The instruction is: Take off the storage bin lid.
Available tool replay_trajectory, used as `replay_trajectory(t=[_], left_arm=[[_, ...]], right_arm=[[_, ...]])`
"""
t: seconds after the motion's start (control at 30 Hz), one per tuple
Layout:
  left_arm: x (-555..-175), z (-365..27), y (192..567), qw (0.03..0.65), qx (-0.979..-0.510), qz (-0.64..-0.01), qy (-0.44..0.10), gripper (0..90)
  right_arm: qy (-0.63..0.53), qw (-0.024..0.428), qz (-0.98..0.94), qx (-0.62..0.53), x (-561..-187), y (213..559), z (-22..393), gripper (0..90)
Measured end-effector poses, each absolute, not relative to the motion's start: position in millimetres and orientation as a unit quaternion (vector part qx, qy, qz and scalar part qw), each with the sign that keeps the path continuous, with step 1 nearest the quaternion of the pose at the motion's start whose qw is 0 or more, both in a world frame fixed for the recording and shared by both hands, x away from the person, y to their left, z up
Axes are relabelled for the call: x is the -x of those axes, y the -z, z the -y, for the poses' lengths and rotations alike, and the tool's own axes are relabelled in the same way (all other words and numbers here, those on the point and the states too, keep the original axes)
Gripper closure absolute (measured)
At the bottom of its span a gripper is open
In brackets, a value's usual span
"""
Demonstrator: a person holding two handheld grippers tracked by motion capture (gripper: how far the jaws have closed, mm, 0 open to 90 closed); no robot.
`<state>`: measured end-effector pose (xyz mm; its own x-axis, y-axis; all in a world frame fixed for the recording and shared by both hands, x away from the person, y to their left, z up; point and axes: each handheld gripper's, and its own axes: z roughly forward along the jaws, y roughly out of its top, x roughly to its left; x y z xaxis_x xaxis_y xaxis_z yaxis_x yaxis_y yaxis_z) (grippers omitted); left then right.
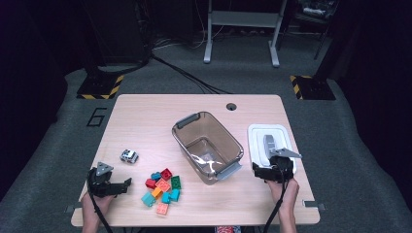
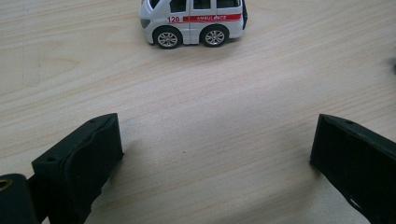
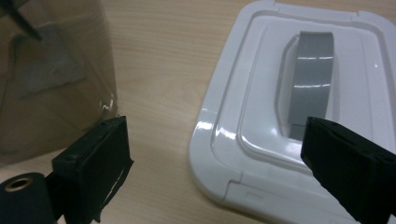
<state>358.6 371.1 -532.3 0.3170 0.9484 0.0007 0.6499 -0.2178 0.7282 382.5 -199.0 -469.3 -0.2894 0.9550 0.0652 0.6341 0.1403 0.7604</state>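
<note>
Right gripper (image 1: pixel 268 170): jaws standing wide apart with nothing between them; hovering just right of the bin, over the near edge of the lid; in the right gripper view one jaw is sitting before the bin wall, the other over the lid's near corner.
Left gripper (image 1: pixel 127 183): jaws spread apart and gripping nothing; resting low over bare wood well left of the bin, tips pointing toward the blocks; probably waiting its turn.
Table (image 1: pixel 145 116): pale wood, carrying everything; a round cable hole is sitting at the far edge beyond the bin.
Bin (image 1: pixel 208 145): clear smoky plastic, standing open-topped and empty near the table's middle, turned at a slant; grey latches at its far-left and near-right ends are hanging loose; likely sitting open so the toys can go in.
Lid (image 1: pixel 270 141): white, lying flat just right of the bin, top side up, its grey handle (image 3: pixel 312 79) lying in the recess; likely parked there to be clear of the bin's mouth yet within the right gripper's reach.
Blocks (image 1: pixel 163 190): a loose cluster of red, green, teal and orange bricks lying left of the bin and nearer the person, close to the left gripper; handy for picking one at a time.
Toy ambulance (image 2: pixel 192 21): white with a red stripe, standing on its wheels left of the bin, just beyond the blocks and apart from them; side-on ahead of the left gripper's jaws.
</note>
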Motion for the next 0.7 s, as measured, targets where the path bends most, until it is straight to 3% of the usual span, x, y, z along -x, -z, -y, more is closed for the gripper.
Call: replay_trajectory(t=[0.27,0.7], left_arm=[[-358.6,-371.1,532.3,0.322,-0.745,-0.536,-0.232,1.9],[-358.5,-370.9,532.3,0.321,-0.745,-0.536,-0.233,1.9]], right_arm=[[-0.354,0.219,-0.735,-0.534,-361.0,490.8,184.2,0.0],[-0.341,0.217,-0.768,-0.496,-338.6,528.2,158.7,0.0]])
